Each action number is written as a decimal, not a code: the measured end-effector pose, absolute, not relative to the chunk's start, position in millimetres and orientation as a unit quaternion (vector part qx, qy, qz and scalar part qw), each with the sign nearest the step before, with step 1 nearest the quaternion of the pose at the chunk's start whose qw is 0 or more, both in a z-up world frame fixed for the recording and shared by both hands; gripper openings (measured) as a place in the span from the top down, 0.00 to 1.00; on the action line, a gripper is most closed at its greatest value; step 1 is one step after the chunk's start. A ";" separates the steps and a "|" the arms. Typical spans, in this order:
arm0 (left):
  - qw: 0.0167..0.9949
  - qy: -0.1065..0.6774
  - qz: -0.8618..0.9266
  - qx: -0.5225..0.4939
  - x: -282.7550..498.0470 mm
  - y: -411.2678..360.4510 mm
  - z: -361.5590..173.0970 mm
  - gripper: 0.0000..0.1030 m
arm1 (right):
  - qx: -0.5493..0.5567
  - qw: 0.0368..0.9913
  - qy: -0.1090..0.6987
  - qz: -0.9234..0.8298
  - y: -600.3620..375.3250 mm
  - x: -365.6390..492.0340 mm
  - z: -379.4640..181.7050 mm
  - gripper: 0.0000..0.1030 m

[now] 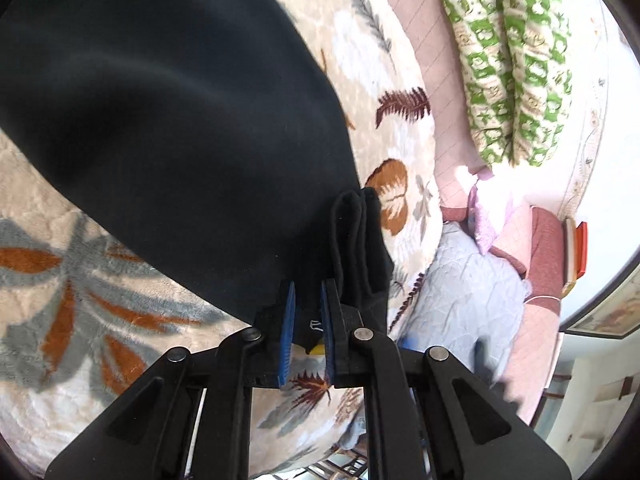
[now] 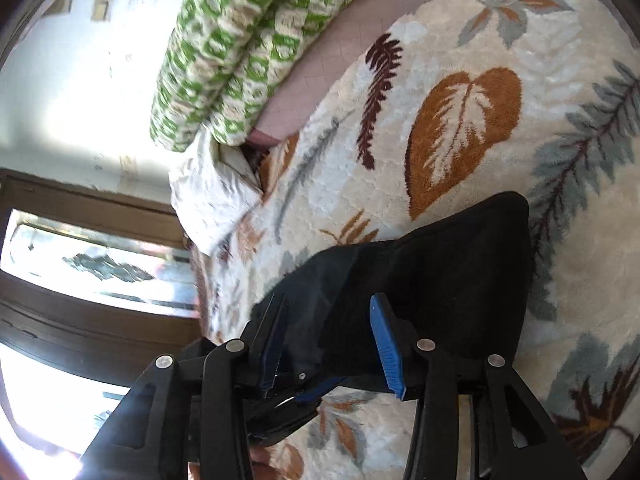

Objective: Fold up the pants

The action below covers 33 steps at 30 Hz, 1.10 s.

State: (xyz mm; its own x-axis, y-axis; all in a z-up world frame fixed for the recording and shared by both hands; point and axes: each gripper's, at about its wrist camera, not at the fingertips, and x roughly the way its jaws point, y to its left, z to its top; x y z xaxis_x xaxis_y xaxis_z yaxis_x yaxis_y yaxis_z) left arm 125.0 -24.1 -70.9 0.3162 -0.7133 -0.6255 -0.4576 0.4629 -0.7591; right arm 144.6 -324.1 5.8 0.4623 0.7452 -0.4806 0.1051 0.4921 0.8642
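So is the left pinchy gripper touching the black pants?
Touching. In the left wrist view, the left gripper has its blue-padded fingers shut on a bunched edge of the black fabric pants.

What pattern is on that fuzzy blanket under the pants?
The blanket is cream with rust-orange, grey and dark maroon leaves, clearest in the right wrist view.

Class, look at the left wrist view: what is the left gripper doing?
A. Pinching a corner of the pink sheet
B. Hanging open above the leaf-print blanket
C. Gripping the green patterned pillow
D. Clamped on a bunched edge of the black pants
D: the left gripper has its blue pads closed on a gathered fold of the black pants, above the leaf-print blanket.
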 end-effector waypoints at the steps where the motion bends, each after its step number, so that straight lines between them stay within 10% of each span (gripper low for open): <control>1: 0.634 0.575 -0.105 -0.506 124.8 -24.2 -69.0 0.91 | 0.476 0.721 0.457 0.211 -328.5 131.8 2.7 0.43; 6: 0.641 0.569 -0.137 -0.497 130.0 -34.7 -45.4 0.91 | 0.593 0.664 0.426 0.159 -339.0 86.5 -44.4 0.35; 10: 0.679 0.567 -0.155 -0.441 146.8 -58.9 -21.2 0.59 | 0.682 0.598 0.399 0.131 -332.7 81.2 -82.5 0.35; 17: 0.664 0.641 -0.126 -0.364 172.8 -91.6 -64.2 0.59 | 0.723 0.600 0.338 0.053 -340.9 76.5 -97.1 0.35; 22: 0.676 0.644 -0.121 -0.337 156.5 -92.7 -75.4 0.61 | 0.736 0.592 0.324 0.043 -365.5 64.4 -102.9 0.72; 27: 0.686 0.641 -0.125 -0.321 148.9 -93.4 -79.3 0.65 | 0.728 0.602 0.327 0.020 -388.8 51.3 -127.0 0.86; 33: 0.686 0.630 -0.136 -0.337 141.1 -81.1 -67.2 0.65 | 0.722 0.600 0.341 0.051 -389.0 51.7 -113.4 0.79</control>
